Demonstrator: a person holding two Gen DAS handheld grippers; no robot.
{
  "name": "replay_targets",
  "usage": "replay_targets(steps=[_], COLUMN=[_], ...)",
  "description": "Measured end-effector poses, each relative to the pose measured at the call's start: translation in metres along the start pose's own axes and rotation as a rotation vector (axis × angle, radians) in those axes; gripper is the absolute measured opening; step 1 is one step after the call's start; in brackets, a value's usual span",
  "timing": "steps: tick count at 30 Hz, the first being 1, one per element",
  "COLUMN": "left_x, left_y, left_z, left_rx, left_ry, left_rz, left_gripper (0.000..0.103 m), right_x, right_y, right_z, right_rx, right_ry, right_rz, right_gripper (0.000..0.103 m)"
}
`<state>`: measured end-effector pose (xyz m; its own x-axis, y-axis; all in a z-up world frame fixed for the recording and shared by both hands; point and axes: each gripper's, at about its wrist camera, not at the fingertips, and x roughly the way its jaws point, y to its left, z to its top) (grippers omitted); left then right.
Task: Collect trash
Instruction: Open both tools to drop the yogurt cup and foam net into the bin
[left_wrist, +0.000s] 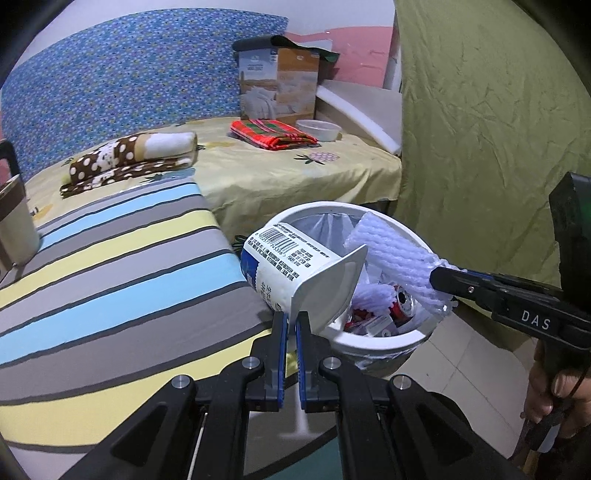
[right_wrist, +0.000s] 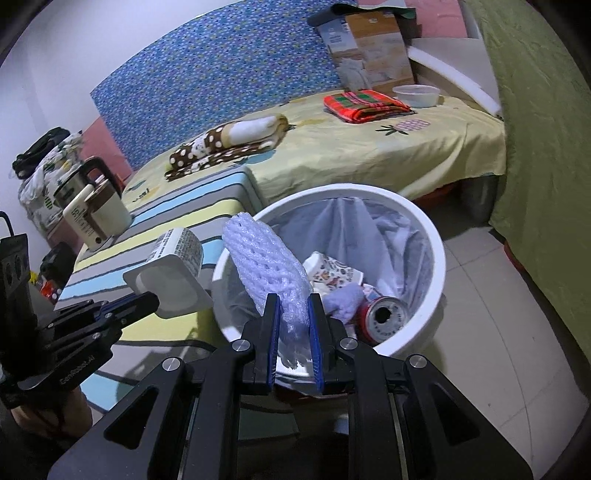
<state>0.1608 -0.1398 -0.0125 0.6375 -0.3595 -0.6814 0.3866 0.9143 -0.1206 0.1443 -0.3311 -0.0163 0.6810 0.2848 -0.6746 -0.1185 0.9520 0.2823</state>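
Both items above bin rim (right_wrist: 436, 240).

Left gripper (left_wrist: 291, 319) clamped on cup rim (left_wrist: 325, 291), fingers nearly together, reaching forward from near. Right gripper (right_wrist: 293, 306) pinching foam net (right_wrist: 269, 266) between blue pads, pointing ahead. In left view, right gripper (left_wrist: 441, 277) comes in from the right, bare hand (left_wrist: 554, 391) on its handle. In right view, left gripper (right_wrist: 147, 301) enters from the left, level.
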Motion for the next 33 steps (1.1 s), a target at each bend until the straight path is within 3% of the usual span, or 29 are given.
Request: replay_targets(steps=[11,15,18,33], left_x=[0.034,0.040,0.040,0.006], left_y=[-0.014,-0.013,-0.012,-0.004], left_z=[0.014,0.017,0.017,0.000], left_rx=[0.015,0.008,0.000,-0.028], left_ry=[0.028,0.027,0.027,0.000], left_rz=[-0.052,-0.060,-0.060,-0.048], left_gripper=[0.005,0.005,0.006,0.007], right_x=[0.016,0.017,0.016,-0.004], right_y=[-0.017,-0.019,-0.021,0.004], right_z=[0.004,0.003,0.002,-0.001], right_rx=[0.059,0.061,0.062,-0.007], right_ry=[0.034,0.039,0.036,-0.004], right_rz=[-0.031,-0.046,-0.042,-0.043], right_gripper=[0.021,0.027,0.035,0.036])
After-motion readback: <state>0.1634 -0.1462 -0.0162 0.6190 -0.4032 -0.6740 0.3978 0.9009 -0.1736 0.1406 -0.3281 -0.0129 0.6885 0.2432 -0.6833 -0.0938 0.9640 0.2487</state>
